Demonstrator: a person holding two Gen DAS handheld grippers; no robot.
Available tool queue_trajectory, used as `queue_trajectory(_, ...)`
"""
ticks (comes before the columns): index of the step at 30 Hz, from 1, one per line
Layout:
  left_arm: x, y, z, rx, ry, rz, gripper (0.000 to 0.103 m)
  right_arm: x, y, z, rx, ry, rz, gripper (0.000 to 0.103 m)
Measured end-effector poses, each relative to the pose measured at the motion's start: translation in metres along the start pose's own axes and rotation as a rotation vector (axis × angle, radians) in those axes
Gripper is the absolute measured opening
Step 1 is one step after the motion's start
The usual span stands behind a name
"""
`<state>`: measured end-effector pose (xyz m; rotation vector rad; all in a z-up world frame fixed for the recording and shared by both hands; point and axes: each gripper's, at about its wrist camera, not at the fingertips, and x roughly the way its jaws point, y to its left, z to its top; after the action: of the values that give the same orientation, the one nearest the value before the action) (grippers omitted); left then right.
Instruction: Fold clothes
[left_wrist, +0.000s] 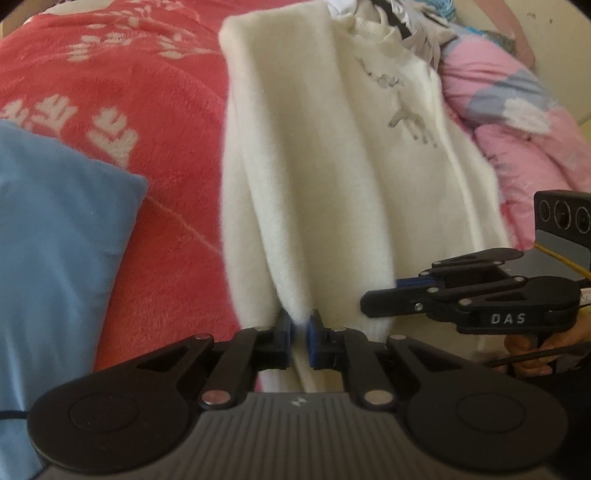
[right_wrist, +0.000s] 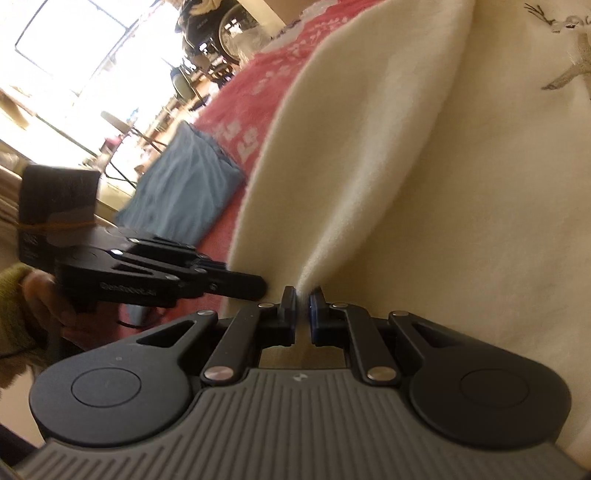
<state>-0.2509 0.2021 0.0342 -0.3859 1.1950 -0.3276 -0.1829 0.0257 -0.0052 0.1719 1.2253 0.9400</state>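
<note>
To the left of the sweater lies a blue pillow (left_wrist: 55, 240), resting on the red blanket (left_wrist: 155, 110) with its pale leaf pattern. The cream sweater (left_wrist: 332, 147) is spread lengthwise over that blanket, a grey deer figure stitched on its chest. Your left gripper (left_wrist: 300, 325) is pinched closed on the sweater's near hem, fabric bunched between the blue pads. Just right of it along the same hem, your right gripper (right_wrist: 303, 301) is likewise clamped on a fold of the sweater; its side reads "DAS" in the left wrist view. The left gripper's side carries small lettering, too blurred to read. Beyond the sweater's right edge sits a pink quilt (left_wrist: 517, 122).
</note>
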Motion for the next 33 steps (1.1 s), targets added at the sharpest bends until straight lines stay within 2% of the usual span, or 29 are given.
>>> queue_trajectory(3,-0.006,-0.004,0.005,0.02,0.018,0.003,0.014,0.005,-0.011,-0.003,0.049,0.023,0.008,0.009)
queue_trajectory(6,-0.011,-0.007,0.009,0.039,0.037,0.007,0.021,-0.013,-0.021,0.004,0.074,0.023,0.031,0.024)
queue_trajectory(7,-0.014,-0.009,0.012,0.044,0.031,0.008,0.027,-0.024,-0.027,0.009,0.08,-0.005,0.028,0.032)
queue_trajectory(8,-0.017,-0.01,0.016,0.047,0.017,0.01,0.028,-0.037,-0.035,0.018,0.092,-0.049,0.021,0.039)
queue_trajectory(10,-0.021,-0.012,0.025,0.045,-0.016,0.012,0.03,-0.054,-0.056,0.041,0.14,-0.127,0.002,0.042)
queue_trajectory(15,-0.006,-0.012,0.025,0.033,0.003,-0.001,0.032,-0.055,-0.116,0.11,0.274,-0.306,-0.034,0.043)
queue_trajectory(18,0.005,-0.011,0.023,0.025,0.019,-0.009,0.032,-0.027,-0.145,0.144,0.36,-0.326,0.003,0.043)
queue_trajectory(19,0.008,-0.011,0.023,0.023,0.025,-0.012,0.032,-0.016,-0.148,0.151,0.365,-0.31,0.006,0.04)
queue_trajectory(20,0.009,-0.01,0.022,0.019,0.026,-0.019,0.032,-0.005,-0.148,0.156,0.357,-0.283,0.0,0.021)
queue_trajectory(21,0.007,-0.007,0.021,0.012,0.023,-0.028,0.032,0.004,-0.146,0.158,0.339,-0.264,-0.017,0.008)
queue_trajectory(22,0.006,-0.005,0.019,0.006,0.02,-0.038,0.031,0.009,-0.141,0.156,0.312,-0.252,-0.044,0.006)
queue_trajectory(25,-0.008,0.003,0.023,-0.014,0.0,-0.05,0.032,0.009,-0.134,0.15,0.255,-0.245,-0.118,0.005)
queue_trajectory(26,-0.015,0.004,0.024,-0.012,-0.017,-0.054,0.035,0.006,-0.133,0.149,0.252,-0.242,-0.133,0.005)
queue_trajectory(27,-0.023,0.005,0.025,-0.007,-0.041,-0.05,0.044,0.002,-0.131,0.149,0.25,-0.237,-0.15,0.005)
queue_trajectory(28,-0.031,0.007,0.026,0.0,-0.072,-0.042,0.052,-0.003,-0.126,0.15,0.237,-0.225,-0.176,0.009)
queue_trajectory(31,-0.04,0.013,0.033,-0.01,-0.151,-0.009,0.055,-0.017,-0.101,0.162,0.151,-0.203,-0.268,0.015)
queue_trajectory(33,-0.04,0.016,0.041,-0.023,-0.195,0.014,0.058,-0.02,-0.083,0.173,0.067,-0.203,-0.266,0.02)
